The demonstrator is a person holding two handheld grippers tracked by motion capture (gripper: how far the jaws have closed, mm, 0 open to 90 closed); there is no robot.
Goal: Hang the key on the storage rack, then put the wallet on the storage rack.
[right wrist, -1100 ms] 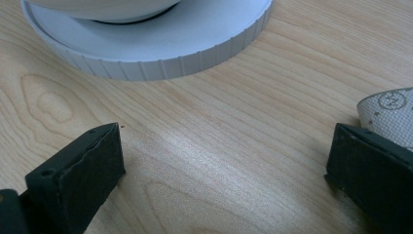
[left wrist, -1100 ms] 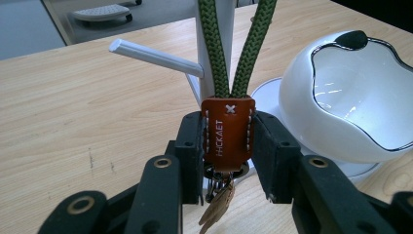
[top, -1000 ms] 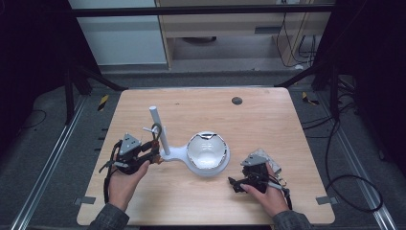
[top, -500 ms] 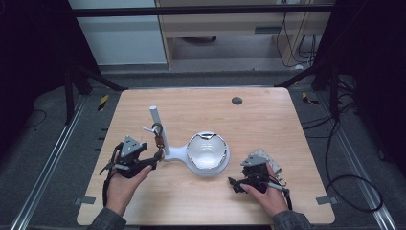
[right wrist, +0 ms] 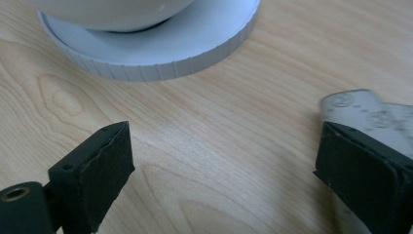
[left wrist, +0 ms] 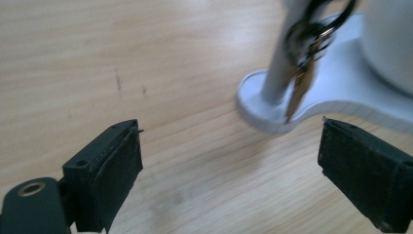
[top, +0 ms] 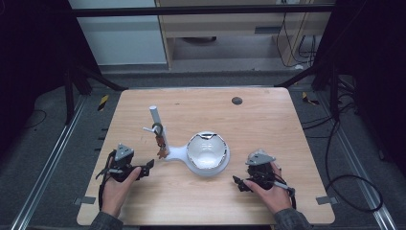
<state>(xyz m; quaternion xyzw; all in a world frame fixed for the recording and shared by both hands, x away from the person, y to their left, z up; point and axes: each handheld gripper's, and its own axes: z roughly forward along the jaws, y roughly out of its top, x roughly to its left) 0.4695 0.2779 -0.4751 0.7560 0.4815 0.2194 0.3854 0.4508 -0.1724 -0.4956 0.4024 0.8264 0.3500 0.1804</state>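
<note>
1. My left gripper (top: 148, 166) sits low on the wooden table (top: 268, 120); its jaws have just been opening, now spread with nothing between.
2. The keys (top: 160, 139) hang on the white stand (top: 172, 152), just ahead of it.
3. My right gripper (top: 238, 182) is by the stand's bowl (top: 207, 150); its jaws were just closing a bit, spread over bare wood.
4. Grey floor and dark frame rails surround the table, with cables at right.

My left gripper (top: 146, 168), right gripper (top: 239, 183): black pads. Stand (top: 176, 153) white, ribbed rim; bowl (top: 208, 152) white. Keys (left wrist: 303, 73) brass on dark ring. Table (top: 268, 129) light wood grain.
</note>
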